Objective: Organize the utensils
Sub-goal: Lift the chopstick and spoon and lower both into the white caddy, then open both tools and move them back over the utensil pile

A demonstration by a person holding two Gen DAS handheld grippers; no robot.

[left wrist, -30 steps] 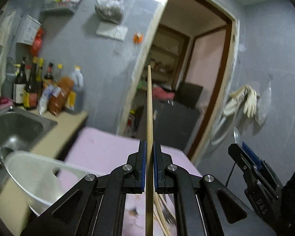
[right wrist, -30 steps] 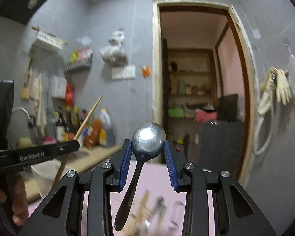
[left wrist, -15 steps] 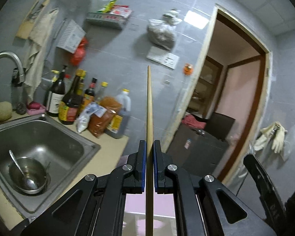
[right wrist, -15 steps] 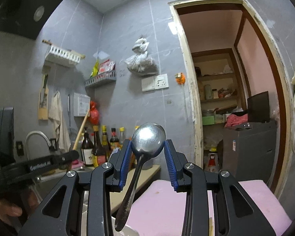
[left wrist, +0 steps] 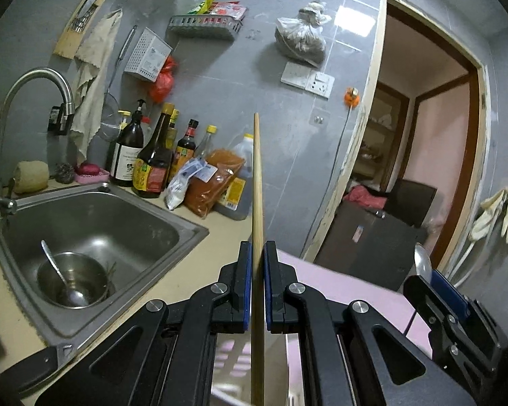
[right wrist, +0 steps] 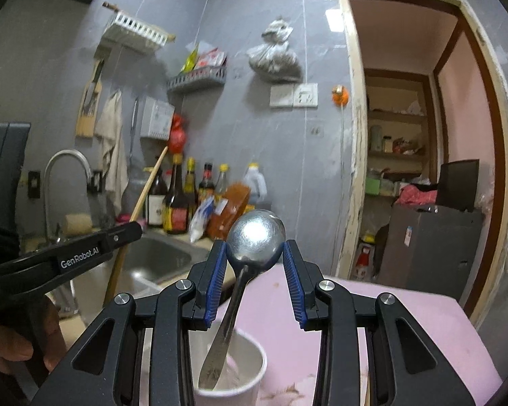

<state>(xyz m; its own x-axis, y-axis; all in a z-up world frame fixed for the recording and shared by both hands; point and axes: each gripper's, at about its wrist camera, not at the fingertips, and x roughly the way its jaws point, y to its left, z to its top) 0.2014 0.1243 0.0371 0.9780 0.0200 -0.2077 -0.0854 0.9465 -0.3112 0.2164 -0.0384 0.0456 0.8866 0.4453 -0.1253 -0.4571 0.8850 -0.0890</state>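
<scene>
We saw a white cup (right wrist: 232, 368) standing on the pink table (right wrist: 348, 308) below the right gripper (right wrist: 255, 264), and the handle end of the metal spoon (right wrist: 254, 237) hung just over or inside its mouth; we could not tell whether it touched the cup. That gripper's jaws were clamped on the spoon's bowl, which stood upright between the blue pads. In the steel sink (left wrist: 94, 220) sat a small metal bowl (left wrist: 72, 282) with a ladle or spoon (left wrist: 56, 267) leaning in it. The left gripper (left wrist: 257, 280) had its jaws pressed together on a single wooden chopstick (left wrist: 257, 176), upright, its lower end cut off by the frame. "GenRobot.AI" was printed along the left gripper's side. The labels on the sauce bottles (left wrist: 154, 165) behind the sink were too small to read. A hand (right wrist: 17, 345) at the left edge was only partly visible.
</scene>
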